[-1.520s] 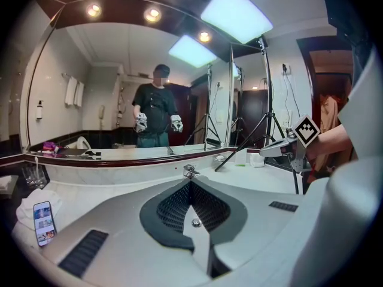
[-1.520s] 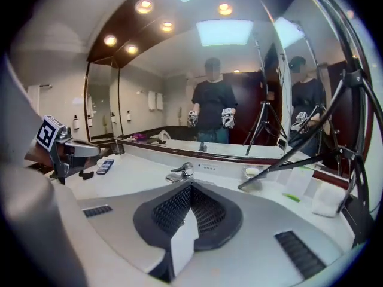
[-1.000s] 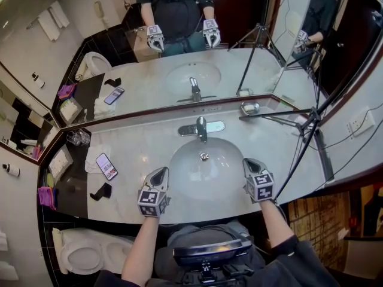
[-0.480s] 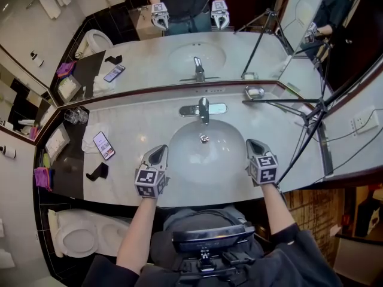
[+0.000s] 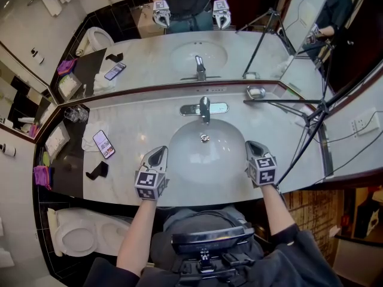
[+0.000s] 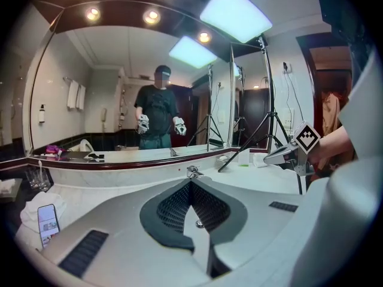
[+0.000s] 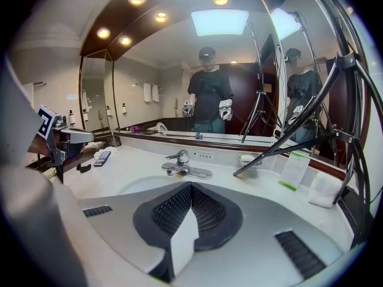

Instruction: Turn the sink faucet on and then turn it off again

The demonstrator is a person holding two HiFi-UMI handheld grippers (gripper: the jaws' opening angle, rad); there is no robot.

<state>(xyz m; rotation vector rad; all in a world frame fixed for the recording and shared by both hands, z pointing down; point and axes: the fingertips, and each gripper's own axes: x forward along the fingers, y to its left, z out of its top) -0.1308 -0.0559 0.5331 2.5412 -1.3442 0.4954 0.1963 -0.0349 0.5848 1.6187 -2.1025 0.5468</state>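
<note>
**Head view.** The faucet (image 5: 204, 109) stands at the centre of the frame, a little above the middle, on the far rim of the basin (image 5: 179, 160). No water can be seen running from it. The left gripper (image 5: 158, 155) sits lower left of centre and the right gripper (image 5: 253, 148) lower right. Both hover at the near edge of the counter (image 5: 137, 130) on either side of the basin, well apart from the faucet. A phone (image 5: 103, 144) lies at the left.

**Left gripper view.** The jaws are pressed together at the tips with nothing between them. The faucet (image 6: 192, 171) shows small, just above the tips at mid-frame.

**Right gripper view.** These jaws are also closed tip to tip and empty. The faucet sits just above and left of the tips, its lever (image 7: 177, 155) lying low over the body, with the mirror (image 7: 179, 82) behind it.

**The step in hand.** Turning the water on looks not yet begun. The right gripper seems to have the cleaner line. It should reach forward over the basin and meet the lever from below or from the front. Closed jaws may serve as a pusher, so opening may not be needed. The lift should be slow and in line with the lever's swing, since a sideways shove would likely turn it rather than raise it. The left gripper should stay clear of the basin.
</note>
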